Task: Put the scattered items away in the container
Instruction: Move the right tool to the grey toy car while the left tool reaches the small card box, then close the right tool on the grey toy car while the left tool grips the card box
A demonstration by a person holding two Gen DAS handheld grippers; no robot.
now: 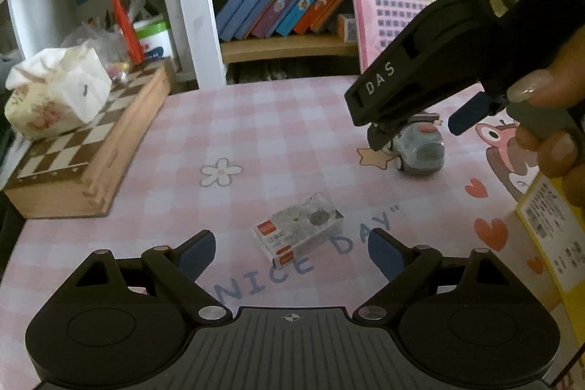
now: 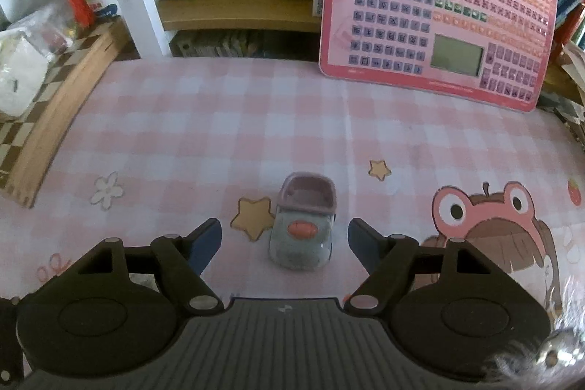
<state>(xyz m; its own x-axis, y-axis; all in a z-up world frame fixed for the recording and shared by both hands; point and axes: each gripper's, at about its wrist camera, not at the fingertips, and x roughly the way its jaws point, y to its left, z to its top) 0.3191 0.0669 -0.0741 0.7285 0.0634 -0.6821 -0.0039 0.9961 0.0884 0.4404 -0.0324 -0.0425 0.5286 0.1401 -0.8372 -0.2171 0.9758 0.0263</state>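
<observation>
A small clear box with a red label (image 1: pixel 298 233) lies on the pink checked table mat (image 1: pixel 226 134). It rests just ahead of my left gripper (image 1: pixel 290 253), which is open, and its fingers do not touch the box. A grey-blue toy car (image 2: pixel 301 236) with a pinkish rear stands between the fingers of my right gripper (image 2: pixel 285 238), which is open with gaps on both sides. In the left wrist view the right gripper (image 1: pixel 420 130) hangs over the same toy car (image 1: pixel 420 154), held by a hand (image 1: pixel 548 90).
A wooden chessboard box (image 1: pixel 84 152) with a tissue pack (image 1: pixel 55 90) on it lies at the left. A pink button tablet (image 2: pixel 438 6) leans against the bookshelf (image 2: pixel 234 13) at the back. A yellow labelled box (image 1: pixel 548 236) sits at the right edge.
</observation>
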